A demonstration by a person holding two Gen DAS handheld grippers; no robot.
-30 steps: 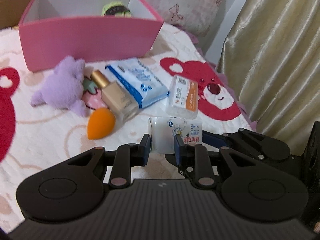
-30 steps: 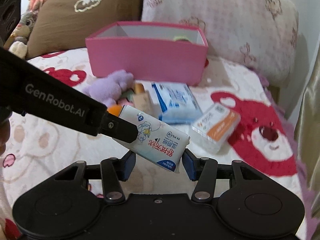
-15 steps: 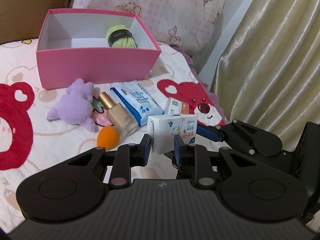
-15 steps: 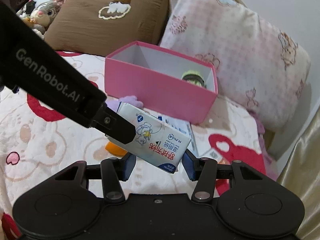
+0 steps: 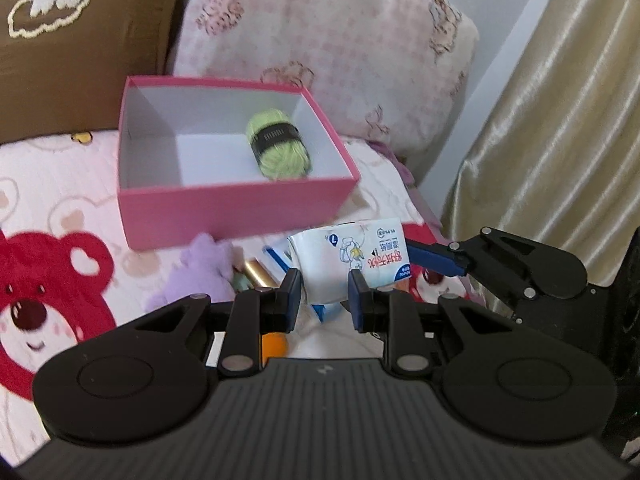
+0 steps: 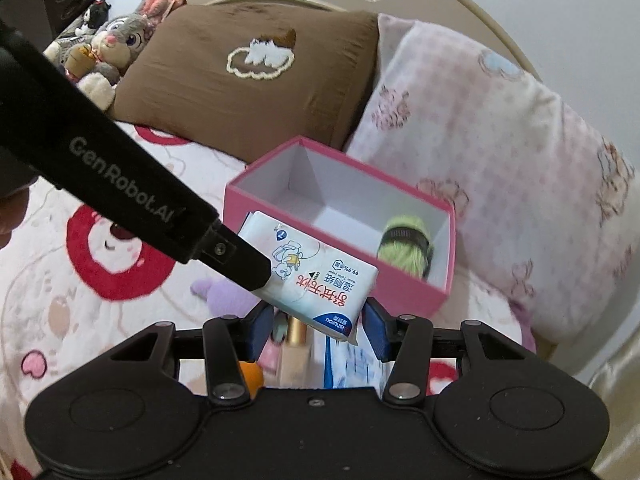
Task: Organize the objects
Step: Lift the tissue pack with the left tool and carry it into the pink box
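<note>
Both grippers hold one white tissue pack (image 5: pixel 352 264) in the air, in front of an open pink box (image 5: pixel 224 208). My left gripper (image 5: pixel 324 300) is shut on its near end. My right gripper (image 6: pixel 318 328) is shut on the pack (image 6: pixel 316 276) from the other side; its blue fingertip (image 5: pixel 434 258) shows at the pack's right in the left wrist view. A green yarn ball (image 5: pixel 278 146) lies inside the box (image 6: pixel 400 276).
On the bear-print bedspread below lie a purple plush toy (image 5: pixel 196 272), a gold-capped foundation bottle (image 5: pixel 260 272), an orange sponge (image 5: pixel 274 344) and a blue wipes pack (image 6: pixel 352 360). Brown (image 6: pixel 248 76) and pink (image 5: pixel 320 48) pillows stand behind the box. A curtain (image 5: pixel 560 120) hangs at right.
Both grippers have lifted the tissue pack up from the bedspread and carried it toward the pink box, whose inside now shows.
</note>
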